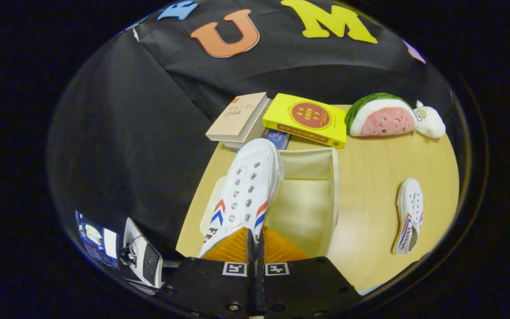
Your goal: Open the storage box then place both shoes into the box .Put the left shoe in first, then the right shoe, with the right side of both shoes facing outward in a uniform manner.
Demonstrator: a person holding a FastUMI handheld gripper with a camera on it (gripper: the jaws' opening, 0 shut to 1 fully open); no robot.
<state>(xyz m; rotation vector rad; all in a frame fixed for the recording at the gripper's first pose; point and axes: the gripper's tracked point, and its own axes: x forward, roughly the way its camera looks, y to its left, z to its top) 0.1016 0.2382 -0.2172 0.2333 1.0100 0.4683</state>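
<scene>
While claw [255, 246] grips shoe [244, 190], box [310, 199] open

White shoe [247, 186]: red and blue chevrons. Storage box [310, 195]: cream. Book [306, 119]: yellow, red disc. Surface [370, 177]: tan.

The gripper [255, 234] has a wide black housing [202, 288] made of two flat halves, with a narrow dark seam between them. Each half carries one small square marker with a black and white pattern, one [234, 268] at 11 o'clock from the middle of the seam and the other [276, 268] at 1 o'clock. Round screws [234, 306] sit at 7 and 5 o'clock. The fingers [236, 246] have ribbed, wedge-shaped faces and are closed together on the heel of the white shoe [248, 186]
</scene>
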